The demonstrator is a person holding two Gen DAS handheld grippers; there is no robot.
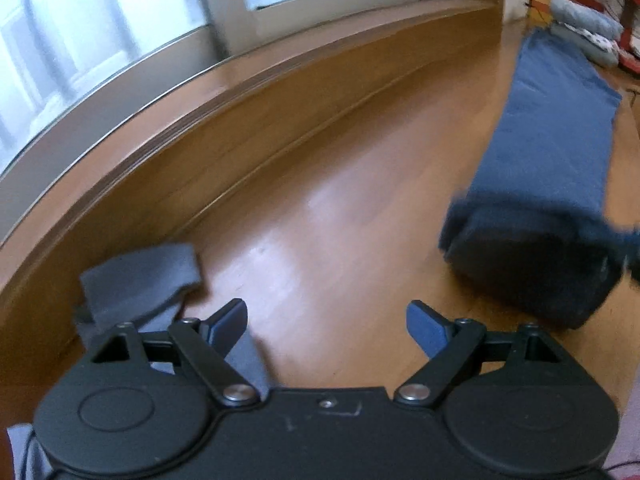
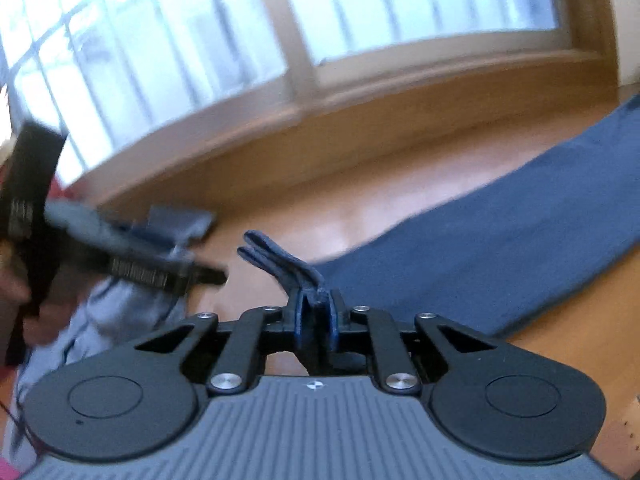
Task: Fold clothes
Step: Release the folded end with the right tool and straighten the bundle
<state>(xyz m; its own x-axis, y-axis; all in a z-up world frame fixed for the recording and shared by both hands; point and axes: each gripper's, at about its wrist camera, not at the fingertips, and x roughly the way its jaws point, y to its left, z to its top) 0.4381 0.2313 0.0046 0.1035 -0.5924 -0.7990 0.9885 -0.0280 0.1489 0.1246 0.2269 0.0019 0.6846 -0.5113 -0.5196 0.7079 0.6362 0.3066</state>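
Right wrist view: the right hand-held gripper [image 2: 316, 312] is clamped on a blue garment [image 2: 500, 240] hem; its long axis extends away rightward. The left hand-held gripper [image 1: 326, 322] is held open, empty.

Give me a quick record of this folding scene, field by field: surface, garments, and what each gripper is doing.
surface: wooden floor beside a window
blue garment: long navy cloth laid out flat on the floor
grey garment: grey cloth lying near the left gripper
left gripper: jaws wide apart, nothing between them
right gripper: jaws closed, pinching an edge of the navy cloth
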